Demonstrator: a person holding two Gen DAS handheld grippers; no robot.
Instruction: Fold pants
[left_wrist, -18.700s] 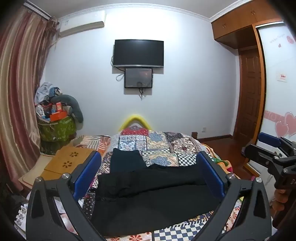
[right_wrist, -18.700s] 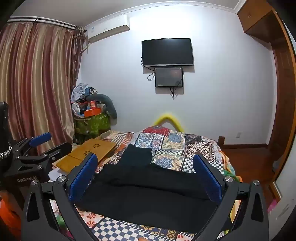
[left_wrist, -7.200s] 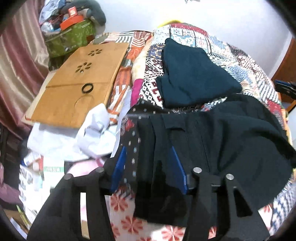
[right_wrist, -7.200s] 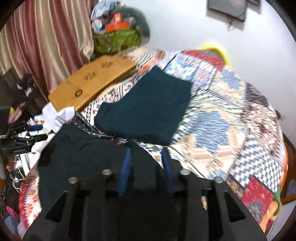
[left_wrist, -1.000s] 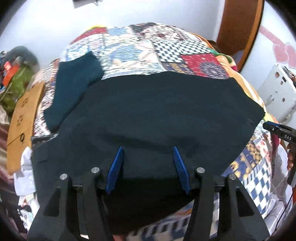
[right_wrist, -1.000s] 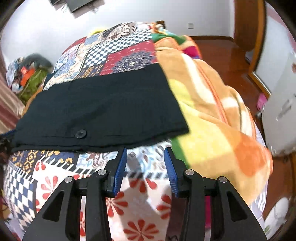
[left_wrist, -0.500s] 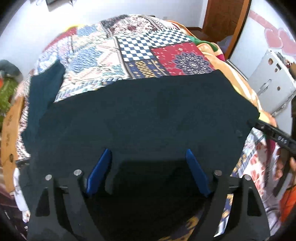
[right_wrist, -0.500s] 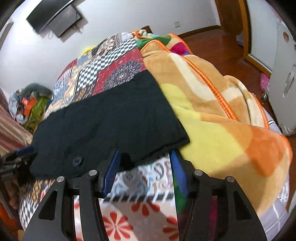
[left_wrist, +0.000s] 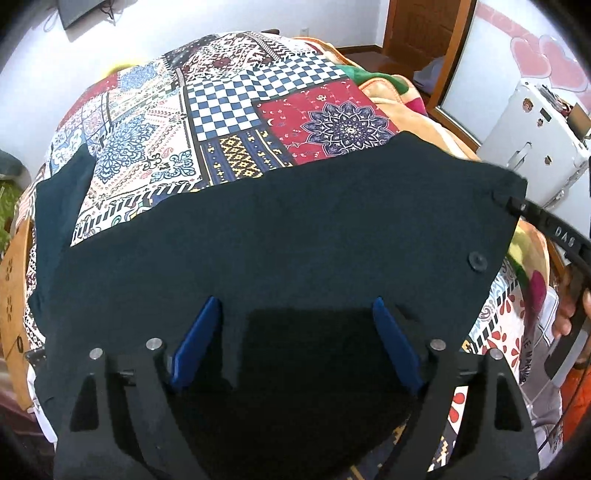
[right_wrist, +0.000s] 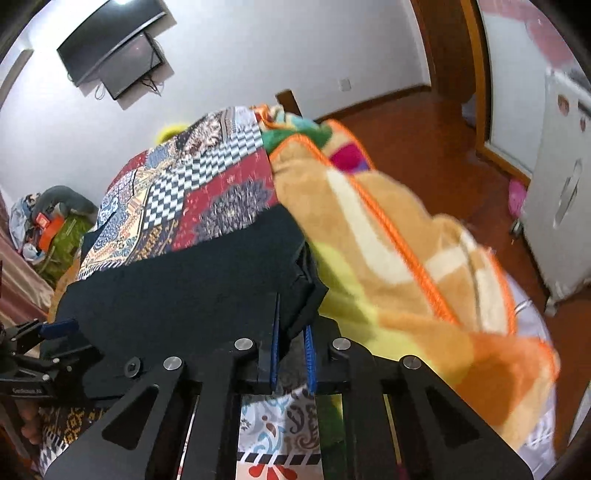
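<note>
The black pants (left_wrist: 295, 236) lie spread across the patchwork bed, a button (left_wrist: 477, 258) near their right end. My left gripper (left_wrist: 295, 325) is open above the near edge of the pants, blue pads wide apart, nothing between them. My right gripper (right_wrist: 291, 332) is shut on the right corner of the pants (right_wrist: 192, 295), the cloth bunched between its blue pads. The right gripper also shows at the right edge of the left wrist view (left_wrist: 517, 206), at the pants' far right corner.
A patchwork quilt (left_wrist: 229, 107) covers the bed. An orange and yellow blanket (right_wrist: 399, 258) lies right of the pants. Another dark folded garment (left_wrist: 55, 199) lies at the left. A white appliance (left_wrist: 535, 136) stands at the right by the wooden floor (right_wrist: 424, 147).
My right gripper has closed onto the pants' right corner, having been open just short of it. My left gripper has opened wider over the near edge.
</note>
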